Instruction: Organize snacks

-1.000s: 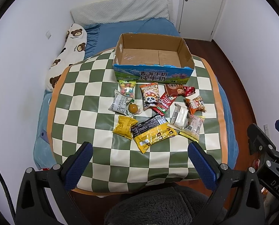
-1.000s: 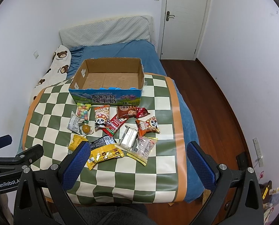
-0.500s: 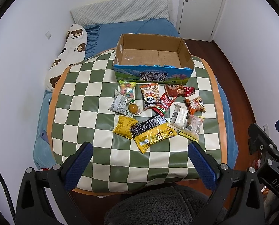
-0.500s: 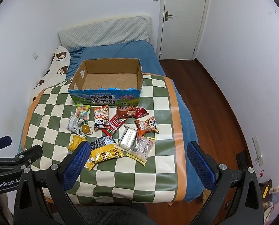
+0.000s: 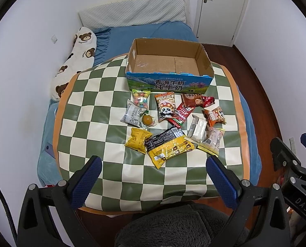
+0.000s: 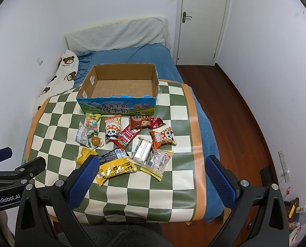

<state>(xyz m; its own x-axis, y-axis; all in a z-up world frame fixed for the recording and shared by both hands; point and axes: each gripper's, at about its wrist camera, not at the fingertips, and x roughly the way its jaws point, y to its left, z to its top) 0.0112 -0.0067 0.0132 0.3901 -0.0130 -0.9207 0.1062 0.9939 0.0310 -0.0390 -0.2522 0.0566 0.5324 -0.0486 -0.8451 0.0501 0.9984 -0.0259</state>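
Note:
An open, empty cardboard box [image 5: 167,61] [image 6: 122,86] stands at the far side of a green-and-white checkered table [image 5: 91,123] [image 6: 173,185]. Several snack packets lie in front of it: a yellow-black bag [image 5: 169,148] [image 6: 116,166], a small yellow pack [image 5: 137,139], a panda packet [image 5: 166,107] [image 6: 112,128], a candy bag [image 5: 140,98], a white bar [image 5: 198,127] [image 6: 142,150] and an orange pack [image 5: 215,114] [image 6: 163,136]. My left gripper [image 5: 153,179] and right gripper [image 6: 150,177] are open, empty, and held above the table's near edge.
The table stands over a blue bed [image 6: 132,53] with a bear-print pillow [image 5: 76,61] at left. A white door [image 6: 202,20] and wooden floor [image 6: 235,103] are at right. Grey fuzzy fabric [image 5: 173,226] lies below the grippers.
The right wrist view has crept slightly toward the table; the left is almost still. Both grippers stay open and the snacks have not moved.

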